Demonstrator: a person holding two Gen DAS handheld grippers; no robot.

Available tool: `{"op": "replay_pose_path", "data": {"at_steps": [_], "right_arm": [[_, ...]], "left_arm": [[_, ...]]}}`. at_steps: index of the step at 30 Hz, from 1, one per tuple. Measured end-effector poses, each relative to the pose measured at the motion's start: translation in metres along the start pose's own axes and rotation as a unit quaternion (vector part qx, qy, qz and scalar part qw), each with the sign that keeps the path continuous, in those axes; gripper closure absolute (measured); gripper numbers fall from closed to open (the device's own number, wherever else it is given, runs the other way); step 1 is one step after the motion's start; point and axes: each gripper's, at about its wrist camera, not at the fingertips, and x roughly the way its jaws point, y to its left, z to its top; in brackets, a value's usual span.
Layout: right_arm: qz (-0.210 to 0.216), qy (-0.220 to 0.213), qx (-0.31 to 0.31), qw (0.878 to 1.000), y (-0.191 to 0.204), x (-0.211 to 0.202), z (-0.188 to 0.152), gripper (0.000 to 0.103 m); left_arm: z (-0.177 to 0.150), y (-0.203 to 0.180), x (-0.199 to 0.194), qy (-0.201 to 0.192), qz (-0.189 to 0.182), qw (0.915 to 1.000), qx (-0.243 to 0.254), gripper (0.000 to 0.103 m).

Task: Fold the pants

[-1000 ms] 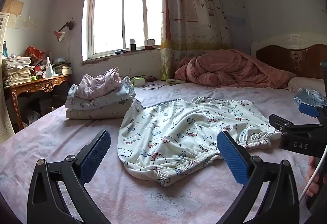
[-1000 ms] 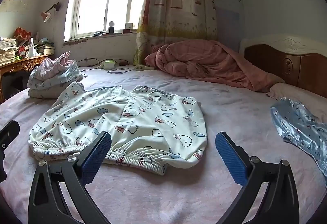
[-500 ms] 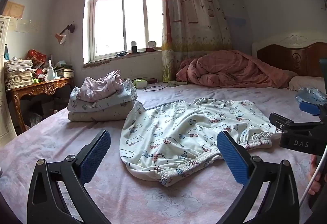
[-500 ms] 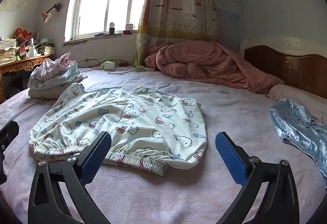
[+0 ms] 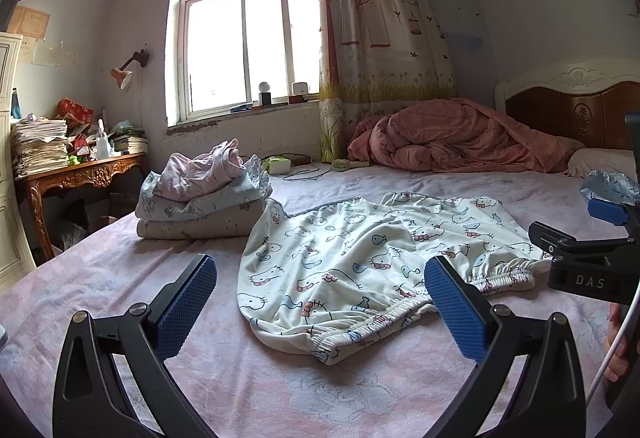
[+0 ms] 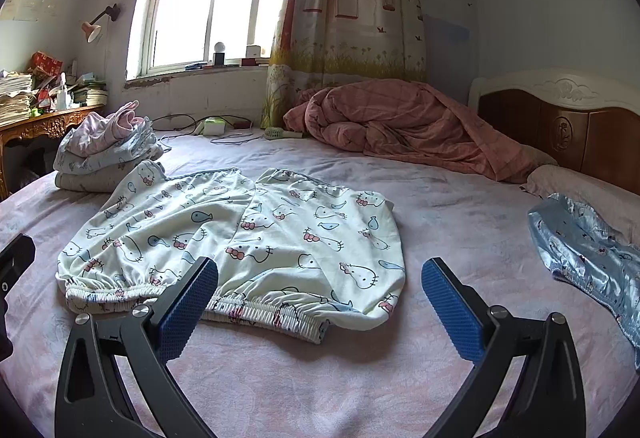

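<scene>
Pale cartoon-cat print pants (image 5: 360,258) (image 6: 240,234) lie spread flat on the pink bed sheet (image 5: 240,378), elastic waistband towards me. My left gripper (image 5: 320,302) hovers open above the sheet just in front of the waistband's left part, with nothing between its blue pads. In the right wrist view my right gripper (image 6: 320,298) is open too, over the waistband's right half, holding nothing. The right gripper's black body (image 5: 588,262) shows at the right edge of the left wrist view.
A stack of folded clothes (image 5: 204,198) (image 6: 104,154) sits at the pants' far left. A shiny blue garment (image 6: 588,258) lies to the right near the pillow. A rumpled pink quilt (image 6: 400,122) lies at the back, a wooden headboard (image 6: 568,126) right, a cluttered desk (image 5: 80,166) left.
Both views have lifted slightly, so the pants sit a little lower and farther in frame. The pants have not moved and both grippers stay open.
</scene>
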Motion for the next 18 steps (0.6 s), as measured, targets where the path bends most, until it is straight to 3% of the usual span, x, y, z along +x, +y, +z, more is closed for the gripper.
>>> {"op": "replay_pose_path", "data": {"at_steps": [18], "right_arm": [[-0.005, -0.003, -0.017, 1.000, 0.0030, 0.0010, -0.0016, 0.000]], "left_arm": [[-0.0012, 0.0008, -0.0006, -0.003, 0.002, 1.0000, 0.001, 0.000]]}}
